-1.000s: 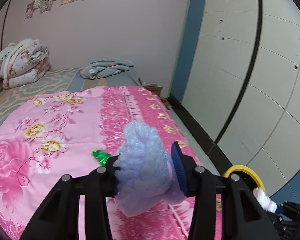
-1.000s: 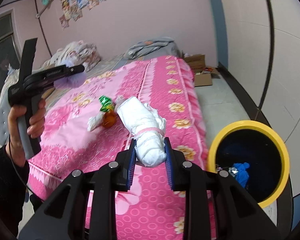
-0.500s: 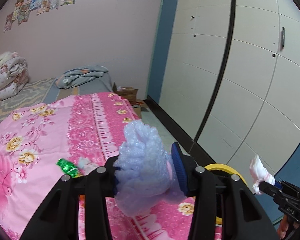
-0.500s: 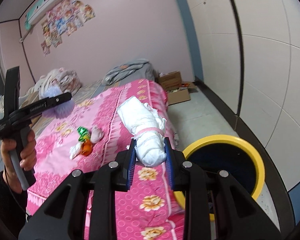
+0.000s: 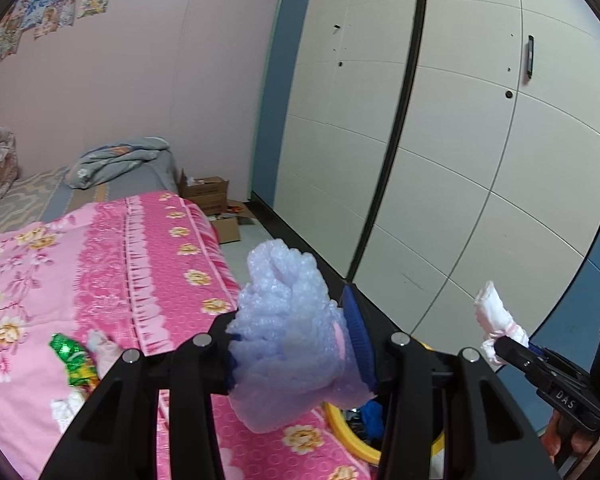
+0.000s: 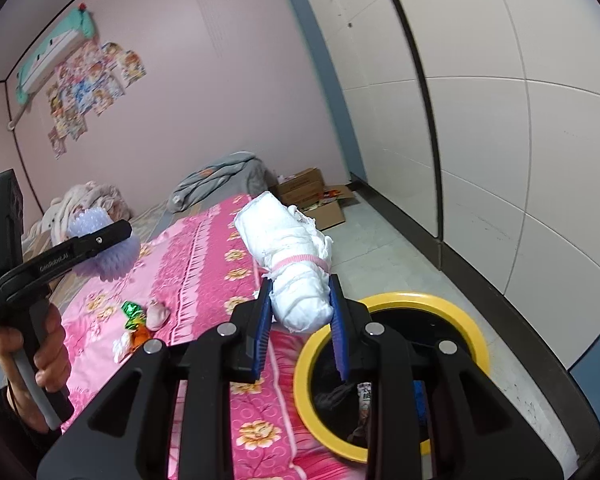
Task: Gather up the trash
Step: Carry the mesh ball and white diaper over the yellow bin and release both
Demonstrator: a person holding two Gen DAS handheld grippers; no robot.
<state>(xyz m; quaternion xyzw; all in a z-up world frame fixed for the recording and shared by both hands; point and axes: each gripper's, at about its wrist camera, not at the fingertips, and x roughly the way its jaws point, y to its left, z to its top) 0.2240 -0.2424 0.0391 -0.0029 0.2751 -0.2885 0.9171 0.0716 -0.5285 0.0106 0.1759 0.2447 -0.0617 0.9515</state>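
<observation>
Inside, the yellow-rimmed bin (image 6: 472, 334) holds blue, maybe plastic, scraps; left gripper (image 5: 296, 344) clamps foam wad (image 5: 288, 332), right gripper (image 6: 300, 314) diaper (image 6: 292, 256).

Bin (image 6: 388, 368) right of bed (image 6: 204, 264); wrappers (image 6: 138, 320) on bed.

Yellow bin (image 5: 350, 438): mostly hidden behind the left gripper's fingers (image 5: 358, 336).
Bin contents (image 6: 366, 394): too dark to identify.
Wall pictures (image 6: 86, 88): blurred.
</observation>
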